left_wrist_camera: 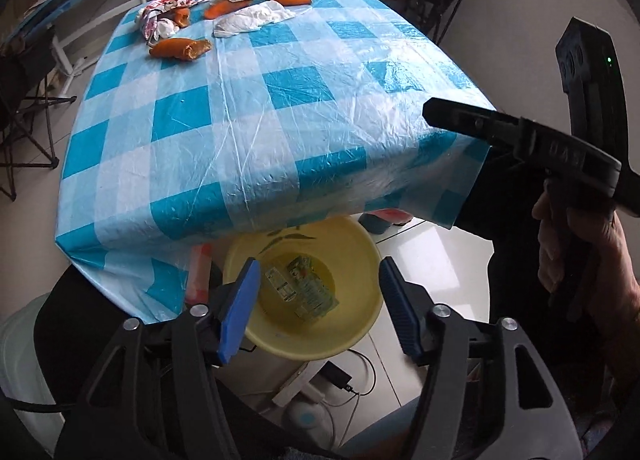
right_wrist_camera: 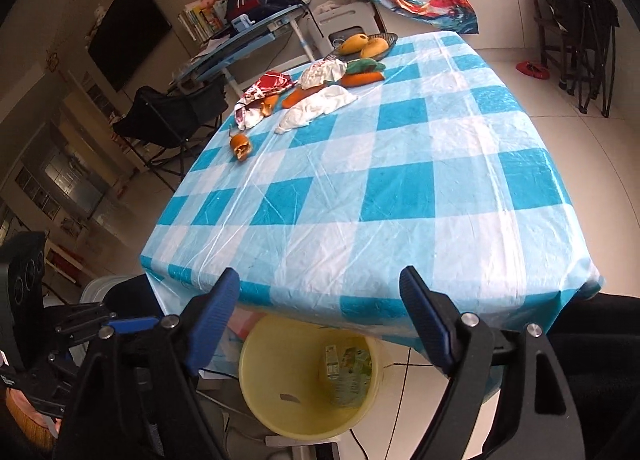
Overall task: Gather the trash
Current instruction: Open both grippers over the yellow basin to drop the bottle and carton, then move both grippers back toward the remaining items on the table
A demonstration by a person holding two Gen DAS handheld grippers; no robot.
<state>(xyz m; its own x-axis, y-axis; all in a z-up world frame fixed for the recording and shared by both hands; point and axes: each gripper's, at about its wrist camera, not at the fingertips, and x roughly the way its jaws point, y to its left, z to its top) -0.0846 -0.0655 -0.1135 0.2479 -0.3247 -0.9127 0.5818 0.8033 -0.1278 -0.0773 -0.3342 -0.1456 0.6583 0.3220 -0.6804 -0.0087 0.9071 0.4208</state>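
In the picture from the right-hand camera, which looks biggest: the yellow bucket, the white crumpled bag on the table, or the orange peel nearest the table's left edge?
1. Yellow bucket, though it sits much nearer the camera, which enlarges it.
2. White crumpled bag.
3. Orange peel, clearly smallest.

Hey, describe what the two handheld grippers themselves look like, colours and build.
Both are black plastic frames with silver pivot bolts and ribbed blue pads on the jaws. The left gripper and right gripper match. From the left view, the right one shows a pistol-style handle and a small green light.
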